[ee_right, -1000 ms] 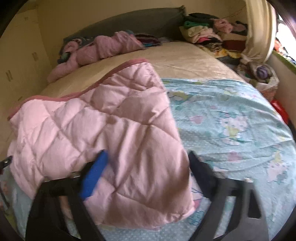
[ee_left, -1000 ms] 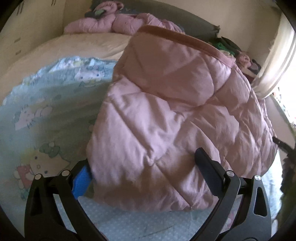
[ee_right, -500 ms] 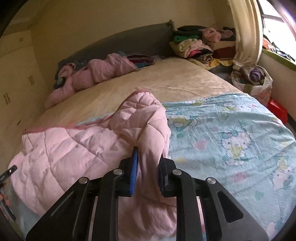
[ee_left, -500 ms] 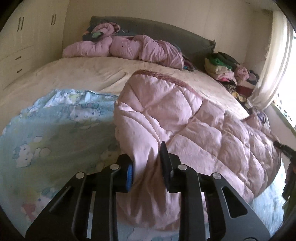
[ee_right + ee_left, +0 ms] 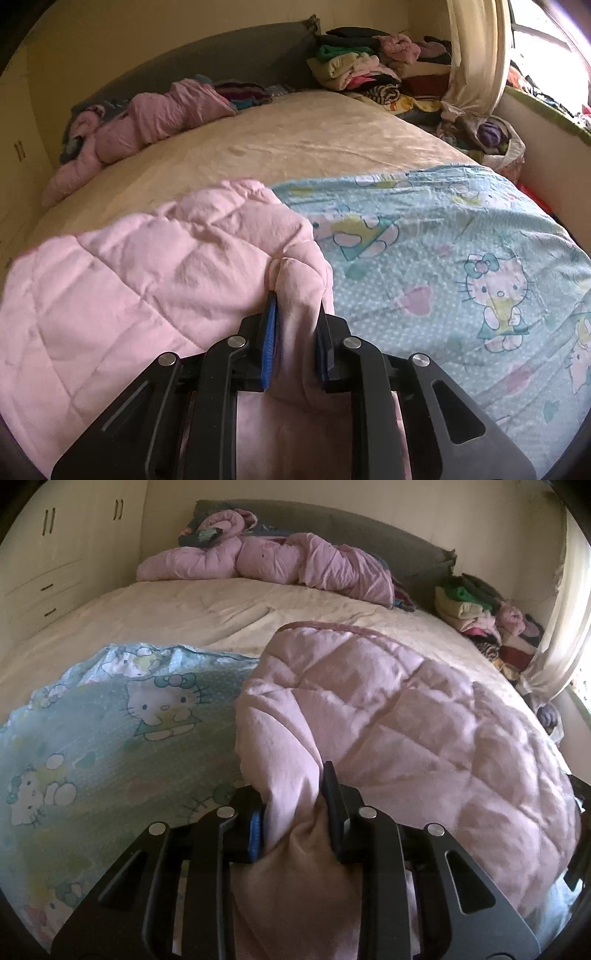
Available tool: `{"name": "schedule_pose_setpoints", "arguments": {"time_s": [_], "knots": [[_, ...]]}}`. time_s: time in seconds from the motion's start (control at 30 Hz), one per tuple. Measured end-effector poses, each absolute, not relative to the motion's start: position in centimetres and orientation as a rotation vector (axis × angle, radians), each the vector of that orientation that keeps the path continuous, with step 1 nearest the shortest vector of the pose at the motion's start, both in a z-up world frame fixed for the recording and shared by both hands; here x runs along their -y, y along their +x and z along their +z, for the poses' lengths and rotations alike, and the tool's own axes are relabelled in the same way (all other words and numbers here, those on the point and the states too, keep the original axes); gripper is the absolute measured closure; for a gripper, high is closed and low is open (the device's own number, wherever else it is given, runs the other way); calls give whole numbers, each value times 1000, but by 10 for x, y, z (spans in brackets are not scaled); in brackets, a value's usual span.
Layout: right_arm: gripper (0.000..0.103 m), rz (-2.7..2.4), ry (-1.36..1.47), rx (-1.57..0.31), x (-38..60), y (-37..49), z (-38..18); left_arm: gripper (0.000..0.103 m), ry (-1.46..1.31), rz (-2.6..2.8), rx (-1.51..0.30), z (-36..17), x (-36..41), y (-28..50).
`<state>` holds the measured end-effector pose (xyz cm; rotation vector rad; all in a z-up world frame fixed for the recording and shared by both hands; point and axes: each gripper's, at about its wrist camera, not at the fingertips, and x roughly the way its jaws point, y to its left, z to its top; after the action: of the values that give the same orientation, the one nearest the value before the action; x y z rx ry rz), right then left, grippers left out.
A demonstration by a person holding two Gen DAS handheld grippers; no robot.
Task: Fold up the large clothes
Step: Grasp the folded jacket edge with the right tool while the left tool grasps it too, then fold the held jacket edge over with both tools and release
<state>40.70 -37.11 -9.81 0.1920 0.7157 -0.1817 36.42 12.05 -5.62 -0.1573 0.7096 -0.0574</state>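
Cream bedding covers a wide bed point(image 5: 207, 609) in a sunlit bedroom, with wardrobe doors point(image 5: 48, 535) along the far left wall. Next comes a pale blue sheet printed with cartoon cats point(image 5: 110, 731), spread over the near part of the mattress. Right of it, in the left wrist view, lies the task's thing, a pink quilted blanket point(image 5: 424, 716), already doubled over on top of that sheet with its darker pink trimmed edge turned toward the headboard. The left gripper point(image 5: 295, 812) is pinched narrow on a bunched fold of the blanket's near left corner, cloth filling the gap between its pads. In the right wrist view the right gripper point(image 5: 295, 332) is likewise clamped narrow on a gathered corner at the blanket's near right edge, the printed sheet showing beyond it. Farther right, a pile of folded clothes point(image 5: 362, 62) sits near the headboard beside a curtain point(image 5: 476, 55).

The blanket looks soft, puffy and light for its bulk, likely to sag and billow between the two grips, and its smooth shell may slide through the pads. Corners or the stitched trim seem the surest holds, gathering enough thickness to keep it from slipping out.
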Motion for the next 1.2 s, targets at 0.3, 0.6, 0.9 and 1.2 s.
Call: {"name": "schedule_pose_setpoints", "arguments": {"time_s": [0.3, 0.6, 0.9, 1.2], "knots": [[82, -212, 217, -745, 373, 405, -106, 82, -155, -65, -719, -61, -122, 368], [32, -221, 143, -543, 339, 349, -35, 82, -133, -61, -729, -57, -122, 368], [23, 143, 4, -773, 246, 375, -41, 77, -105, -40, -724, -48, -120, 362], [16, 127, 31, -922, 240, 405, -83, 48, -164, -76, -604, 7, -113, 334]]}}
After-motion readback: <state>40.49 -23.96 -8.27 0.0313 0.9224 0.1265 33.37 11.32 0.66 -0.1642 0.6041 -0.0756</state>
